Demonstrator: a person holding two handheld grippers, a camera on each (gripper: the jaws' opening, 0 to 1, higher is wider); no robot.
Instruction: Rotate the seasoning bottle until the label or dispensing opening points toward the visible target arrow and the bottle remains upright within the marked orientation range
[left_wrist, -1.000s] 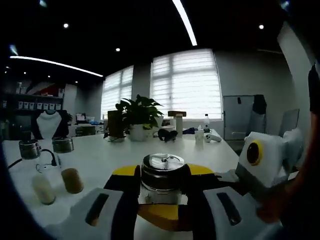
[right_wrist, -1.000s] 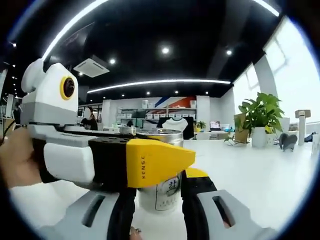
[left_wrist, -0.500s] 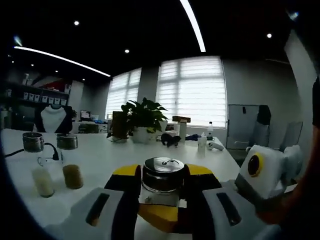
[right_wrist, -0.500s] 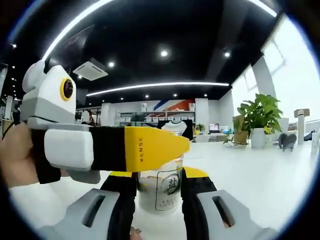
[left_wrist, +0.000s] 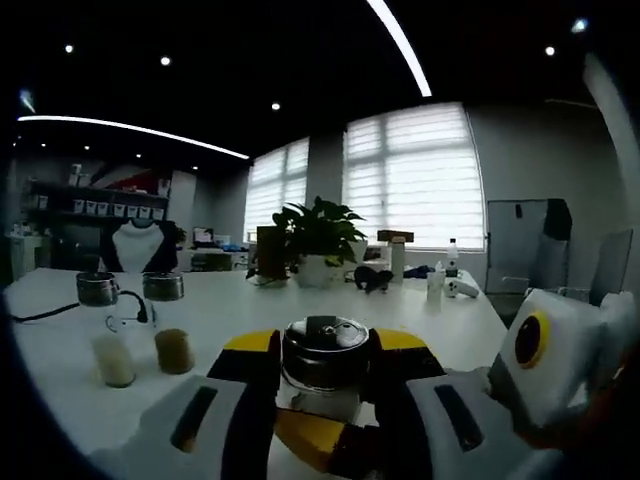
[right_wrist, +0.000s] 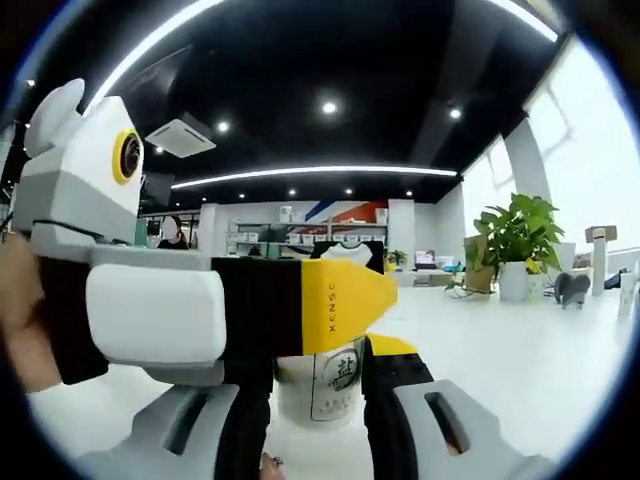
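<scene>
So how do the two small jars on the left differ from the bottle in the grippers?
The jars stand free on the white table, side by side; the bottle sits between the jaws of the left gripper and, in the right gripper view, the right gripper. The jars hold pale and tan fills; the bottle carries a printed label. All have metal caps and stand upright.

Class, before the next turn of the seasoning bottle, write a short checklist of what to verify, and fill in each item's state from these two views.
1. Left tongs closed on the seasoning bottle: ok.
2. Right tongs closed on the bottle's lower body: ok.
3. Bottle upright: ok, its metal cap sits level.
4. Label facing the target arrow: cannot tell, no arrow is seen.
5. The two small jars stand apart from the bottle: ok.
</scene>
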